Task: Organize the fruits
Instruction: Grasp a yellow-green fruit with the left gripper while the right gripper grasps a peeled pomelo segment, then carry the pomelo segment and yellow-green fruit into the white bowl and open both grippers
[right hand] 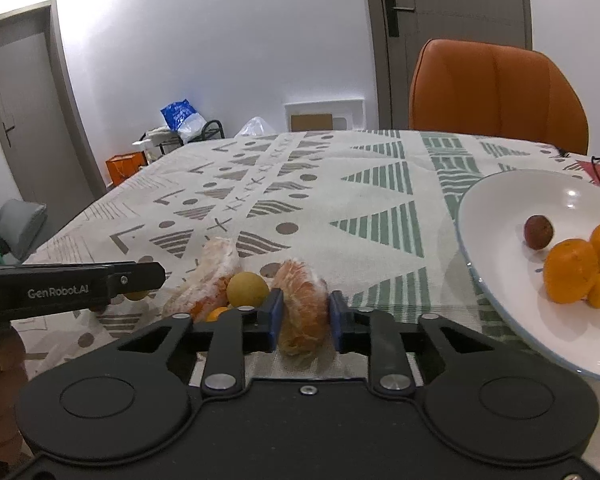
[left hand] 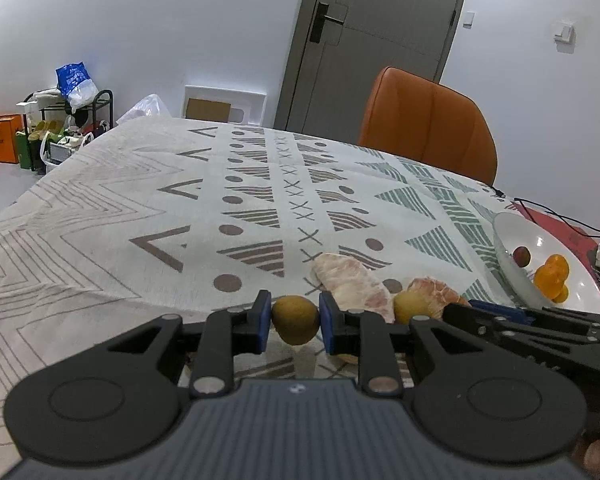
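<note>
Four fruits already sit in the white plate at right of frame, while my left tongs clamp a small yellow fruit and my right tongs clamp a peeled segment, with another segment and a yellow ball left on the tablecloth.

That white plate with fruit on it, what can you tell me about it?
The glossy white round plate, seemingly ceramic with a raised rim, sits upright on the patterned tablecloth at the table's right side, nearest the right gripper. It holds a small dark reddish-brown round fruit sitting alone, and a touching cluster of orange citrus fruits. Neither gripper touches it.
</note>
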The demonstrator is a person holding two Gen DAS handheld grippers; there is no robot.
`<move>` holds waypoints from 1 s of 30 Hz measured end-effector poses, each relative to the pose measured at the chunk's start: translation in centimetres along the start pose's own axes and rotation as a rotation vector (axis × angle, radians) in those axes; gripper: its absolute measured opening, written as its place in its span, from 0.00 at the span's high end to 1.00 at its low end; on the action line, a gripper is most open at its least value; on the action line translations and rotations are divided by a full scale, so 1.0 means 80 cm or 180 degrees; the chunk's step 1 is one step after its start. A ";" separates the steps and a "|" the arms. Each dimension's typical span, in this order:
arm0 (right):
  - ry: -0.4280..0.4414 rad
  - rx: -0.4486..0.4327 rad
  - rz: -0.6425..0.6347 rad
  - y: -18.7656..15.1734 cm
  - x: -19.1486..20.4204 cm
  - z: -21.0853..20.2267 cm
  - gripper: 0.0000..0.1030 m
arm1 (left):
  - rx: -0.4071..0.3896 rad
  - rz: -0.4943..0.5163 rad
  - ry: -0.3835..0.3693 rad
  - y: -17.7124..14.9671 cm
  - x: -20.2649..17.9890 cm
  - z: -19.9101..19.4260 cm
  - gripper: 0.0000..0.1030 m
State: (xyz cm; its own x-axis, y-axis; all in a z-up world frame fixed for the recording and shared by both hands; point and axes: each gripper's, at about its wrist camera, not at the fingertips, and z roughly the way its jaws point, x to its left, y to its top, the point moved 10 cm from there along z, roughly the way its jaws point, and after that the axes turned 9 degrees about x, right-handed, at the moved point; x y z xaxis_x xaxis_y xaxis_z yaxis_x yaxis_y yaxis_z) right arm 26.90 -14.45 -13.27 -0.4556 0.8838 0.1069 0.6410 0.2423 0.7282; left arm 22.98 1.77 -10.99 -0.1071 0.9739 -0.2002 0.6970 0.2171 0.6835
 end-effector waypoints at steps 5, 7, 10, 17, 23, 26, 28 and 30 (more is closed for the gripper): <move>-0.0018 -0.0075 0.0070 -0.002 -0.008 -0.022 0.82 | -0.0047 0.0045 -0.0045 0.001 -0.012 -0.010 0.77; -0.0025 -0.0108 0.0097 -0.003 -0.011 -0.030 0.82 | -0.0070 0.0067 -0.0065 0.002 -0.017 -0.014 0.77; -0.0035 -0.0178 0.0144 -0.003 -0.016 -0.043 0.83 | -0.0090 0.0098 -0.0086 0.003 -0.025 -0.020 0.77; -0.0039 -0.0323 0.0279 0.000 -0.033 -0.067 0.82 | -0.0147 0.0218 -0.0128 0.008 -0.049 -0.029 0.77; -0.0123 -0.0426 0.0419 -0.001 -0.060 -0.087 0.82 | -0.0170 0.0338 -0.0182 0.010 -0.076 -0.030 0.77; -0.0177 -0.0483 0.0491 -0.002 -0.076 -0.098 0.82 | -0.0178 0.0386 -0.0210 0.011 -0.090 -0.029 0.77; -0.0211 -0.0510 0.0534 -0.003 -0.087 -0.105 0.82 | -0.0182 0.0413 -0.0227 0.012 -0.097 -0.028 0.77; -0.0242 -0.0530 0.0576 -0.005 -0.096 -0.109 0.83 | -0.0185 0.0437 -0.0240 0.013 -0.104 -0.027 0.77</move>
State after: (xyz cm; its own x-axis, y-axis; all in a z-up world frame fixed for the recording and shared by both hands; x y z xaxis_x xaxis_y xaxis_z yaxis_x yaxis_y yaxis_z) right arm 24.77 -24.82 -8.44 -0.2908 0.9359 0.1990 0.5946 0.0138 0.8039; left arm 23.09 -5.97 -7.12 0.0414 0.9874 -0.1525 0.6588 0.0878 0.7471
